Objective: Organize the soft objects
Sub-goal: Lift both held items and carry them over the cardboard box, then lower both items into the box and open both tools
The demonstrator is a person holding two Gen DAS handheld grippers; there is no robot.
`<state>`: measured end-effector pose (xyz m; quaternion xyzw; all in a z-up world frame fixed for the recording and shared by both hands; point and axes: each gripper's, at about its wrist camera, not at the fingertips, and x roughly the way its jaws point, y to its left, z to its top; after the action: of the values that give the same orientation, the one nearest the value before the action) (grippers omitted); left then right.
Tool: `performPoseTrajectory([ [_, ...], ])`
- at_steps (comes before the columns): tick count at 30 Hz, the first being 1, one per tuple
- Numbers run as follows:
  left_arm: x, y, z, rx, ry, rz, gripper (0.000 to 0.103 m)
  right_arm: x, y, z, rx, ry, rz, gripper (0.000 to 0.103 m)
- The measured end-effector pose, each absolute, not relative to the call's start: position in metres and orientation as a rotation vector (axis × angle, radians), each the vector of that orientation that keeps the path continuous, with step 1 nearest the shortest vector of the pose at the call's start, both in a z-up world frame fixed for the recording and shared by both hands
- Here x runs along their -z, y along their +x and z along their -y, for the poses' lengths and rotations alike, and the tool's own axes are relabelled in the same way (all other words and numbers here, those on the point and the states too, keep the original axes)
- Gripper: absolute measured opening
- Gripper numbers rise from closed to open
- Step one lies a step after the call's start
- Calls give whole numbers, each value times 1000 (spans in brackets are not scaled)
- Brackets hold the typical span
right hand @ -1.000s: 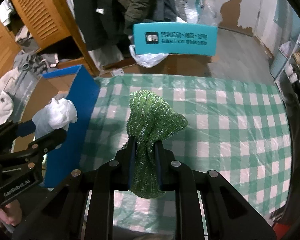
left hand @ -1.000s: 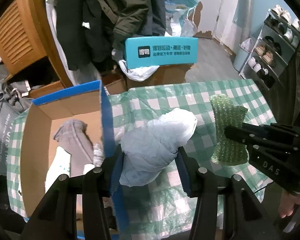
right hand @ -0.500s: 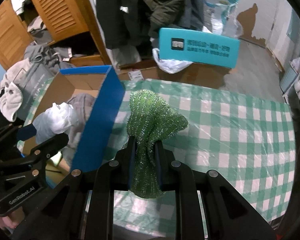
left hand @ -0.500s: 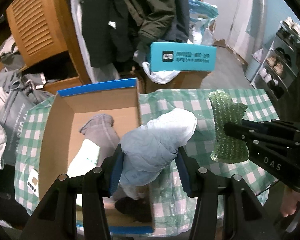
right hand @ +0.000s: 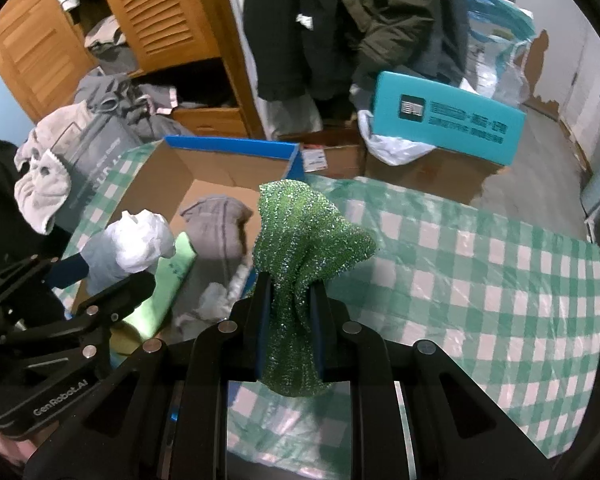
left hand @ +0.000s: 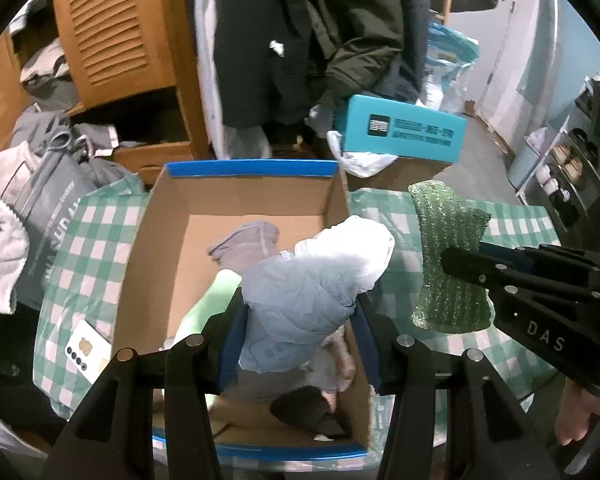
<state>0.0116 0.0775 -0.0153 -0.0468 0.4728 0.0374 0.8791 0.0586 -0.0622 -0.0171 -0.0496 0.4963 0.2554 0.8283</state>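
My left gripper (left hand: 300, 320) is shut on a crumpled pale blue and white bundle (left hand: 316, 276), held in the air over the right part of an open cardboard box (left hand: 236, 192) with blue edges. Inside the box lie a grey cloth (left hand: 246, 240), a light green item (left hand: 216, 292) and a dark item (left hand: 304, 406). My right gripper (right hand: 290, 292) is shut on a sparkly green scrubbing cloth (right hand: 304, 244), held above the green checked tablecloth (right hand: 480, 280) just right of the box (right hand: 204, 168). The bundle (right hand: 134, 242) and the left gripper (right hand: 96, 280) appear at lower left of the right wrist view.
A teal box (left hand: 404, 128) rests on cardboard cartons beyond the table. Dark coats (left hand: 312, 32) hang behind, next to a wooden louvred cabinet (left hand: 112, 28). A grey bag (left hand: 40, 208) with a pale towel sits left of the box. A shoe rack (left hand: 568, 164) stands at far right.
Both grippers have travelled left with their loads. The bundle has passed from over the tablecloth to over the box, and the green cloth has come up beside the box's right wall.
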Motion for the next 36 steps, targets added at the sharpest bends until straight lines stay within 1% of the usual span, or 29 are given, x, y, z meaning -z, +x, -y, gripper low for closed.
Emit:
performPoseTrajectory([
  [11, 32, 7, -121, -147, -165, -1026, 51, 27, 53, 14, -606, -155, -1085, 16],
  [19, 38, 4, -136, -173, -206, -1045, 52, 35, 50, -13, -638, -191, -1107, 16],
  [23, 39, 3, -142, -188, -228, -1059, 52, 41, 51, -18, -653, -201, -1119, 21],
  [24, 39, 3, -144, -190, -237, -1062, 52, 42, 51, -19, -653, -198, -1122, 24],
  [25, 39, 2, -145, -193, -243, -1065, 54, 42, 52, -19, -653, -194, -1125, 31],
  [26, 39, 2, -146, -197, -248, -1066, 54, 42, 52, -18, -652, -191, -1124, 34],
  [29, 37, 0, -148, -211, -253, -1066, 55, 41, 52, -15, -650, -185, -1118, 36],
  [30, 35, -1, -147, -211, -253, -1061, 55, 40, 52, -13, -648, -180, -1116, 39],
  [31, 34, -2, -147, -209, -251, -1058, 58, 39, 53, -12, -644, -175, -1114, 45],
  [32, 32, -2, -146, -209, -247, -1054, 61, 38, 53, -10, -640, -168, -1111, 48],
  [33, 30, -3, -145, -211, -242, -1049, 65, 36, 54, -7, -635, -160, -1106, 48],
  [35, 26, -4, -143, -213, -231, -1037, 67, 32, 55, -2, -627, -144, -1103, 50],
  [36, 24, -4, -142, -211, -228, -1032, 68, 31, 55, -1, -624, -137, -1103, 54],
])
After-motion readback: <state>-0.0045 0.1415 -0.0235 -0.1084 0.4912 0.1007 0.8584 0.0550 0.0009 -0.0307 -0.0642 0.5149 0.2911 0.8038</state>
